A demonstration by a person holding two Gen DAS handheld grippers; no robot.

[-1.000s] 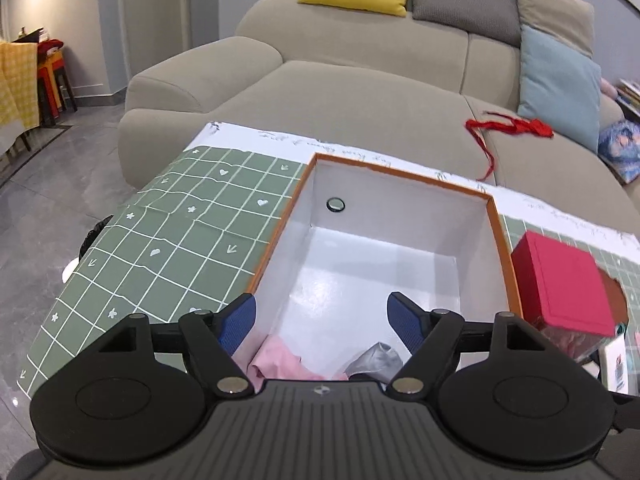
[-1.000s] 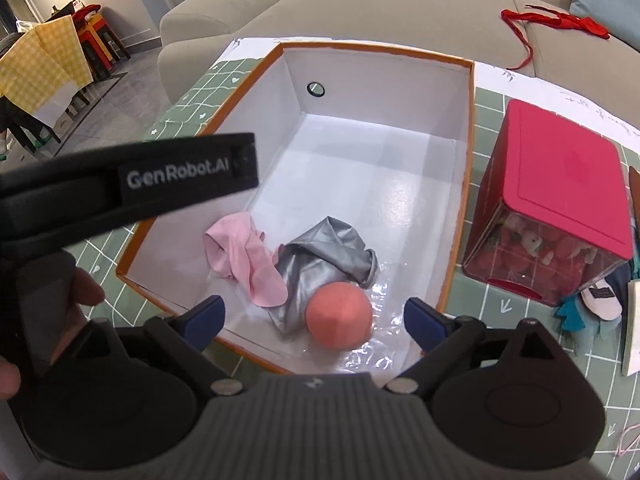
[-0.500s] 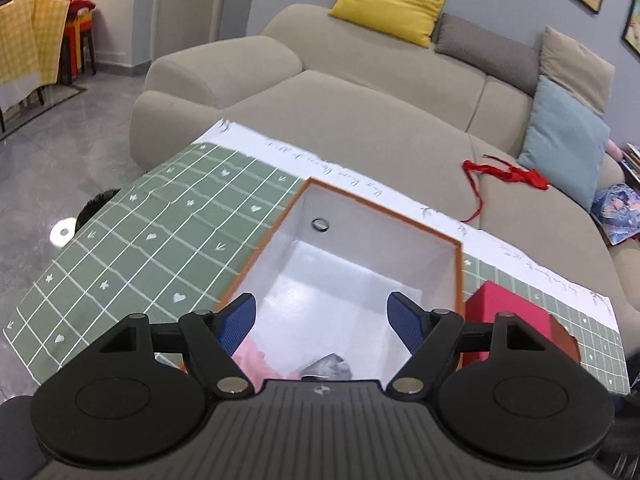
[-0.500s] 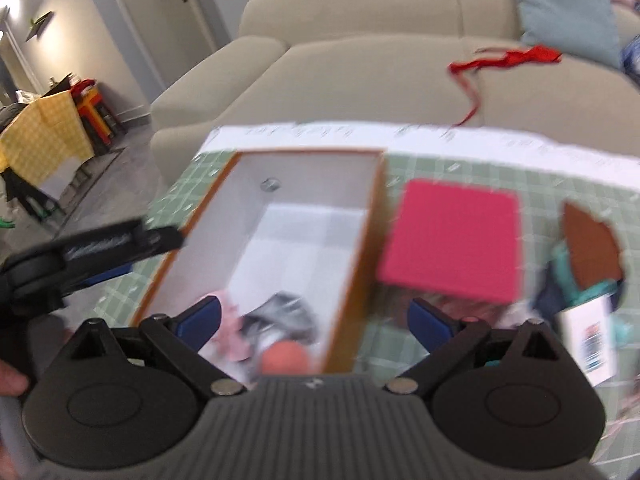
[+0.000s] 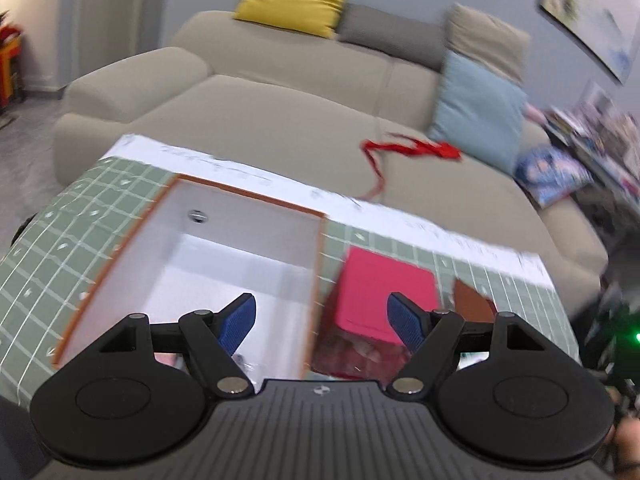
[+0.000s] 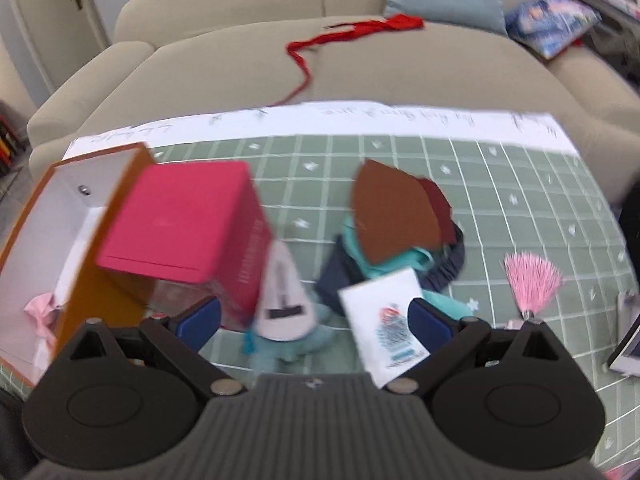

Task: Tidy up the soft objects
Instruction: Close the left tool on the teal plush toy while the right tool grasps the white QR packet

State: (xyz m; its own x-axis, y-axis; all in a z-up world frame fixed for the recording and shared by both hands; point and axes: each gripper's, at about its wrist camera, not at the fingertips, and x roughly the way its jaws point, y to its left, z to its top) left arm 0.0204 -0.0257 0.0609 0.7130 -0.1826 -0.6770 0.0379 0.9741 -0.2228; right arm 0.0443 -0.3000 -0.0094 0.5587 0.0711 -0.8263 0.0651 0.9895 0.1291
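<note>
Right wrist view: our right gripper (image 6: 314, 316), jaws spread and empty, hangs above the cloth pile (image 6: 396, 236), likely our next pick.
Left gripper (image 5: 322, 316): spread, empty.
Orange-rimmed box (image 6: 116, 216): holds pink cloth (image 6: 40, 310), collecting softs.

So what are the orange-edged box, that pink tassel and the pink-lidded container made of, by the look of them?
The orange-edged box looks like stiff cardboard: thin flat walls, matte white inside. The pink tassel seems to be fine thread, with many loose strands fanning from a small cap. The pink-lidded container looks plastic: a smooth, opaque lid over a see-through lower part, though blur leaves that uncertain.
</note>
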